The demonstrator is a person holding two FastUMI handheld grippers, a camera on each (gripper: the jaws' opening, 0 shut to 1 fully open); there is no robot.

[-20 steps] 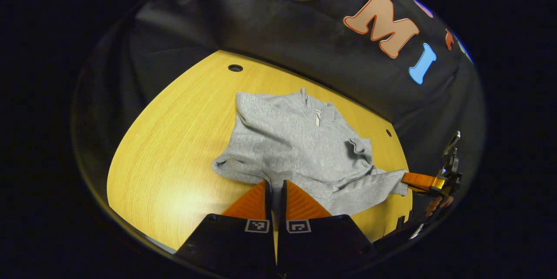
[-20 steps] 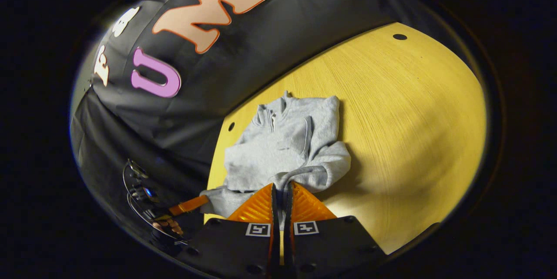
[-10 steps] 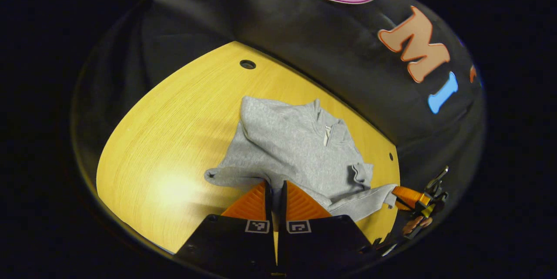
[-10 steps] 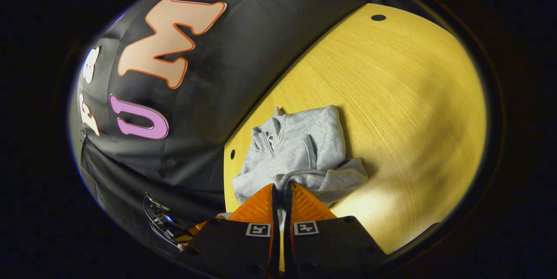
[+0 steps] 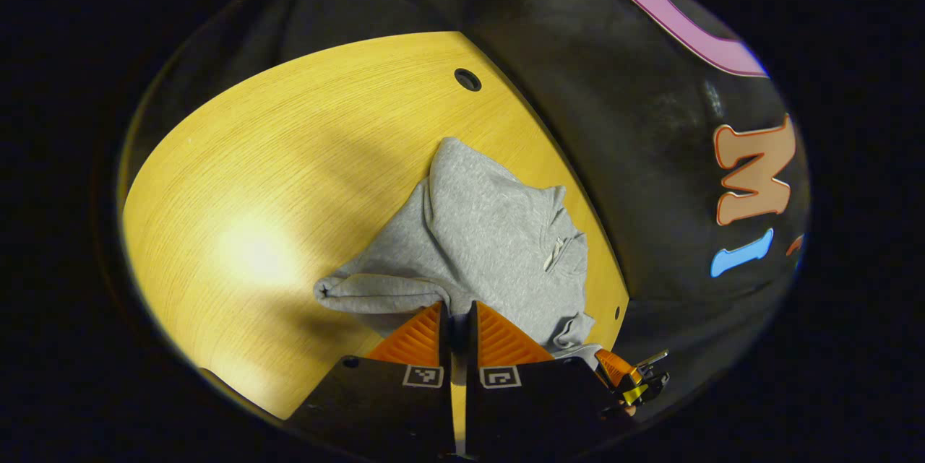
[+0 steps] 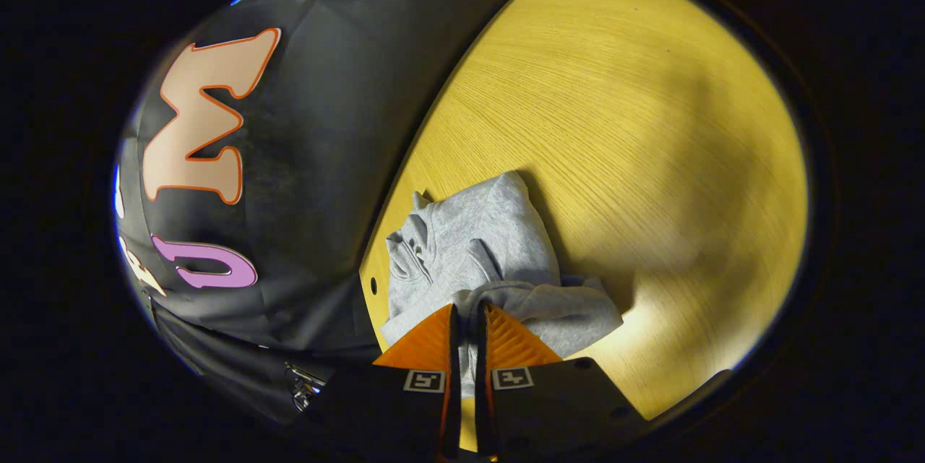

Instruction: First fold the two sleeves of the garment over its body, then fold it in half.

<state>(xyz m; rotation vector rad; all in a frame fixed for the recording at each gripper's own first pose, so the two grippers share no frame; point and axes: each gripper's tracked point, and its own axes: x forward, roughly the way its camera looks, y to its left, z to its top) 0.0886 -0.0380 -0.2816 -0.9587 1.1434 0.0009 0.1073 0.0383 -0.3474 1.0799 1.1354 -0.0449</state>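
The grey garment (image 5: 477, 239) is lying on the yellow table (image 5: 289, 159), centre of the frame. The left gripper (image 5: 457, 318) and the right gripper (image 6: 466, 322) are each pinching its near edge with narrow jaws, probably for folding it in half. The left gripper view is also showing the other gripper at lower right.

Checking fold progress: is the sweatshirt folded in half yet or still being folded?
Mid-fold. Both grippers, left and right, pinch the sweatshirt's hem, lifted above the table.
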